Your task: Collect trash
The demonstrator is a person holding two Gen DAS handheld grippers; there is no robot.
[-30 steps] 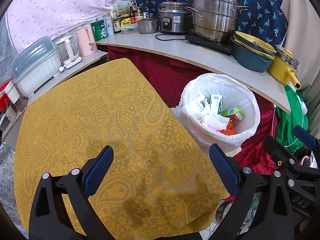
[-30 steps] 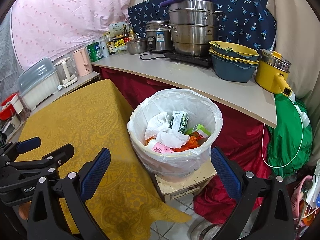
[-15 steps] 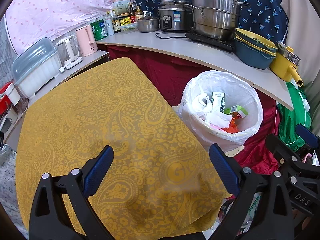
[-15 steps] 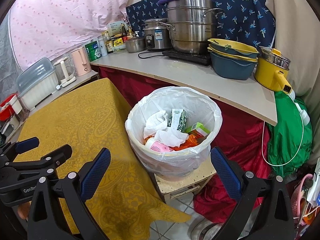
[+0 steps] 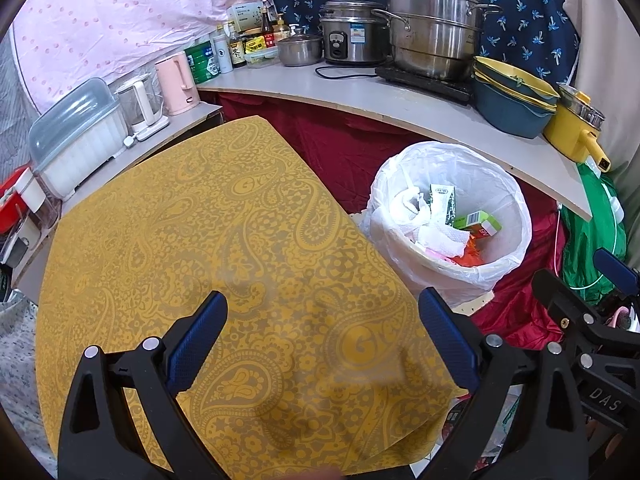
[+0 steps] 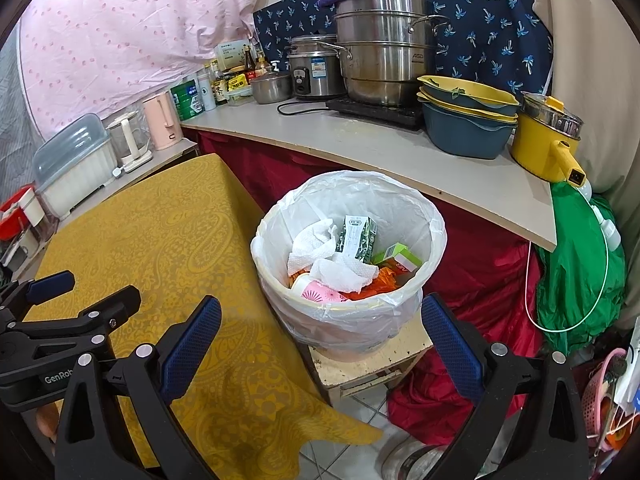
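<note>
Fingers of the left gripper (image 5: 322, 336) stand spread wide with nothing between them, hovering level over the yellow paisley tablecloth (image 5: 224, 240) and looking toward 12 o'clock. In the left wrist view, the bare cloth fills the middle and 9 o'clock side. The trash bin (image 5: 508, 200), lined with a white bag, sits at about 2 o'clock, just beside the table's edge, holding crumpled paper towels (image 5: 424, 224) and a green carton (image 5: 442, 200). The right gripper (image 5: 580, 300) shows at 4 o'clock, off the table's side. Behind, a grey counter (image 5: 400, 100) carries a steel steamer pot (image 5: 434, 28).

From the right wrist view, the right gripper (image 6: 320, 342) is likewise released, its blue pads wide apart and empty, held low and pointing at the bin (image 6: 432, 224), which stands dead ahead at 12 o'clock on a small wooden stool (image 6: 372, 364). Towels (image 6: 328, 256), carton (image 6: 356, 238) and a pink cup (image 6: 316, 292) lie inside. The left gripper (image 6: 48, 292) reaches in at 9 o'clock above the tablecloth (image 6: 160, 232).
</note>
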